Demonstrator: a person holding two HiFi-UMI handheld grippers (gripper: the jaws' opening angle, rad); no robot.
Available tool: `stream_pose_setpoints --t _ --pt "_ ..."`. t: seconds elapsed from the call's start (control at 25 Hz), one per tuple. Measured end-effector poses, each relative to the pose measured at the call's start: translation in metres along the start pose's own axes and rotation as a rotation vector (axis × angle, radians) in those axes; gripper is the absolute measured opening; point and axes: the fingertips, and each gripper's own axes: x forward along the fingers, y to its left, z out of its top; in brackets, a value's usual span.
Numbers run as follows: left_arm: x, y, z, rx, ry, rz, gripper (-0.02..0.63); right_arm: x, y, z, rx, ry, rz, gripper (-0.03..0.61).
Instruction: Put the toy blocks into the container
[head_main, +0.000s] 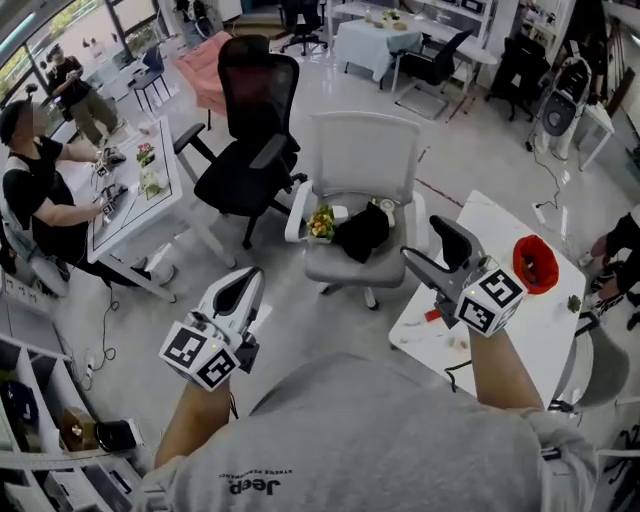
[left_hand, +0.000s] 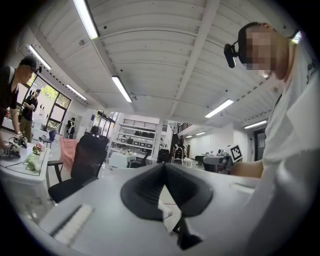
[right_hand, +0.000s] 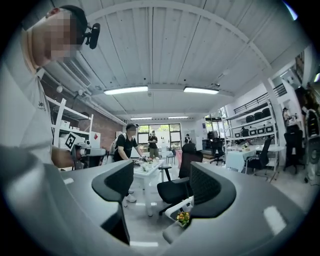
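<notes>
1. At the far left, a white desk (head_main: 150, 205) is occupied by seated people. A strip of bare floor is left between it and a black chair (head_main: 250, 130).
2. The left gripper (head_main: 252, 277) is held level above the floor. Its jaws are closed tip to tip, and nothing is held between them.
3. At the middle, a white chair (head_main: 365, 150) is faced by both grippers. A yellow-and-green cluster (head_main: 322, 222) is seen on its seat, touching a black bundle (head_main: 362, 232). Whether it is made of toy blocks cannot be told. It lies ahead of both grippers and apart from them, nearer the right one.
4. The right gripper (head_main: 425, 242) is held level with its jaws spread wide, and nothing is gripped.
5. At the right, a white table (head_main: 480, 225) is edged just beside that gripper, and a red object (head_main: 535, 265) is carried on it.
</notes>
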Motion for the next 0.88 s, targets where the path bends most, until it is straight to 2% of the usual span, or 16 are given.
stream_pose_setpoints --t 0.24,0.48,0.68,0.88 --pt "0.044 -0.004 -0.008 0.024 0.044 -0.178 0.058 -0.022 -0.017 -0.005 0.015 0.001 -0.162 0.328" --pt "0.119 -0.07 -0.047 0.039 0.13 -0.389 0.058 -0.1 -0.055 -0.036 0.036 0.031 -0.351 0.33" --pt "0.185 -0.144 -0.091 0.059 0.184 -0.535 0.058 -0.179 -0.099 -0.084 0.094 0.075 -0.488 0.33" --pt "0.226 -0.218 -0.152 0.059 0.277 -0.673 0.058 -0.245 -0.117 -0.164 0.204 0.183 -0.603 0.33"
